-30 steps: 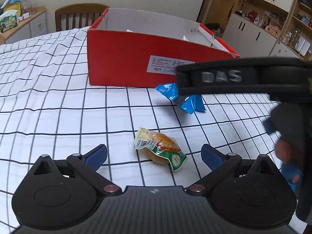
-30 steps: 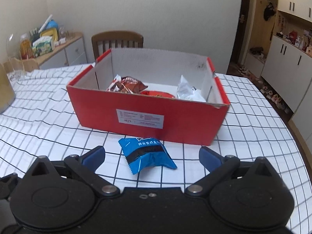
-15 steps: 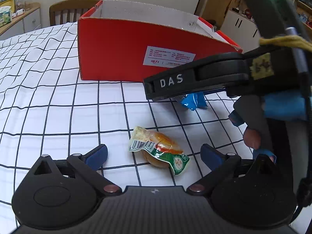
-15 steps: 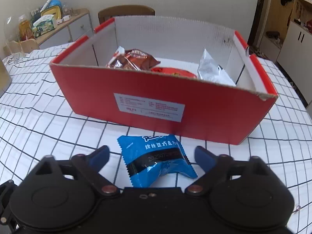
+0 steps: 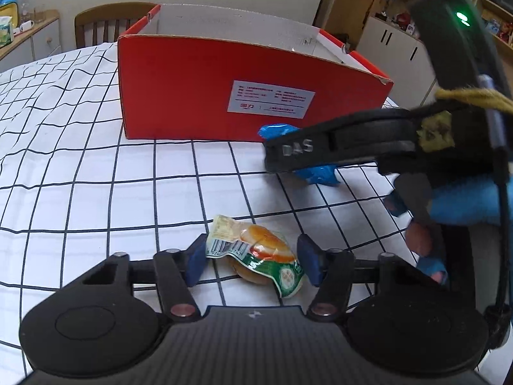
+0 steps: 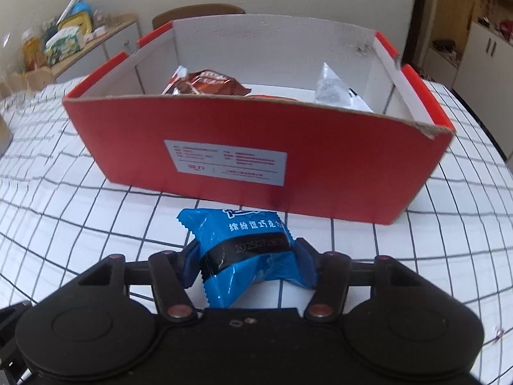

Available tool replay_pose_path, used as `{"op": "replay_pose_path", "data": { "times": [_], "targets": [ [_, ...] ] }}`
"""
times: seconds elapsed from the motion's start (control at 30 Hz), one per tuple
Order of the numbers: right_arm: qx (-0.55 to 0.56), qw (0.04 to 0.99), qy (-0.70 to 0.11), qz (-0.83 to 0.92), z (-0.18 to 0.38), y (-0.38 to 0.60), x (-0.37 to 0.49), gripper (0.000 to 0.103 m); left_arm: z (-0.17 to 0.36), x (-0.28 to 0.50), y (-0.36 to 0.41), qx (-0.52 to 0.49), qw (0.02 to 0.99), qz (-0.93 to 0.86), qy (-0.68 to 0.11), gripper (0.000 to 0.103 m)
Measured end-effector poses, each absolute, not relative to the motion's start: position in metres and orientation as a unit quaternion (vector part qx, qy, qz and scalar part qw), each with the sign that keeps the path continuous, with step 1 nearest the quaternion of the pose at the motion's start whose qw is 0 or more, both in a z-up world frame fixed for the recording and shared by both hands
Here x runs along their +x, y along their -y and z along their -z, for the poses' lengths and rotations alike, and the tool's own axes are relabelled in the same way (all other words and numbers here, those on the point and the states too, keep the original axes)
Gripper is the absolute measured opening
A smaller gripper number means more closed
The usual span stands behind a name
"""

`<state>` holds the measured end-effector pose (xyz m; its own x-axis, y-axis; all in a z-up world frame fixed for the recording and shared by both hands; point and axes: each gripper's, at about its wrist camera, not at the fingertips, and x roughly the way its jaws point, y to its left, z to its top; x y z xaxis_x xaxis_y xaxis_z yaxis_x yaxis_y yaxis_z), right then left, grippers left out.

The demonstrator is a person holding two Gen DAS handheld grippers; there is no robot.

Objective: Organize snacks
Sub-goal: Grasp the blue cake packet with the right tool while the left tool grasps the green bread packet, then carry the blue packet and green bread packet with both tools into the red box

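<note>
A green-and-orange snack packet [image 5: 256, 256] lies on the checked tablecloth in the left wrist view. My left gripper [image 5: 251, 261] is closing on it, blue pads touching both sides of the wrapper. A blue snack packet [image 6: 247, 250] sits just in front of the red cardboard box [image 6: 320, 134]. My right gripper [image 6: 245, 264] is closing on it, and the wrapper bulges between the pads. Seen from the left wrist, the right gripper's black casing [image 5: 336, 150] covers most of the blue packet [image 5: 317, 175]. The box holds a brown packet [image 6: 208, 83] and a silver packet [image 6: 333, 93].
A wooden chair [image 5: 96, 22] stands behind the box. A sideboard [image 6: 96, 35] with bottles and cartons is at the back left, and white cabinets [image 5: 394, 48] are at the back right. A blue-gloved hand [image 5: 465, 202] holds the right gripper.
Both grippers' jaws have come in from wide open onto their packets. The right gripper has dropped down and forward over the blue packet, closer to the box.
</note>
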<state>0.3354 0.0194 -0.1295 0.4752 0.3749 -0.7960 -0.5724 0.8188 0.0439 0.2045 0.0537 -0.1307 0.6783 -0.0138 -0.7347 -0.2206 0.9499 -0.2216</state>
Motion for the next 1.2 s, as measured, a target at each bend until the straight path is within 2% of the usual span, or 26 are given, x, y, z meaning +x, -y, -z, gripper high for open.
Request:
{"op": "replay_pose_path", "data": {
  "times": [0.13, 0.33, 0.57, 0.83, 1.2],
  "targets": [
    [-0.105, 0.858, -0.423, -0.272, 0.128, -0.01, 0.331, 0.052, 0.13, 0.203, -0.056, -0.151, 0.901, -0.063, -0.401, 0.051],
    [-0.083, 0.87, -0.407, -0.265, 0.118, 0.01, 0.319, 0.048, 0.128, 0.198, -0.059, -0.163, 0.895, -0.073, -0.408, 0.05],
    [-0.057, 0.881, -0.385, -0.268, 0.107, 0.036, 0.29, 0.047, 0.127, 0.183, -0.058, -0.173, 0.893, -0.077, -0.409, 0.049],
    [-0.044, 0.888, -0.363, -0.277, 0.092, 0.056, 0.256, 0.047, 0.11, 0.165, -0.053, -0.174, 0.899, -0.066, -0.395, 0.036],
    [-0.037, 0.897, -0.341, -0.281, 0.079, 0.072, 0.224, 0.047, 0.11, 0.163, -0.039, -0.164, 0.897, -0.055, -0.406, 0.036]
  ]
}}
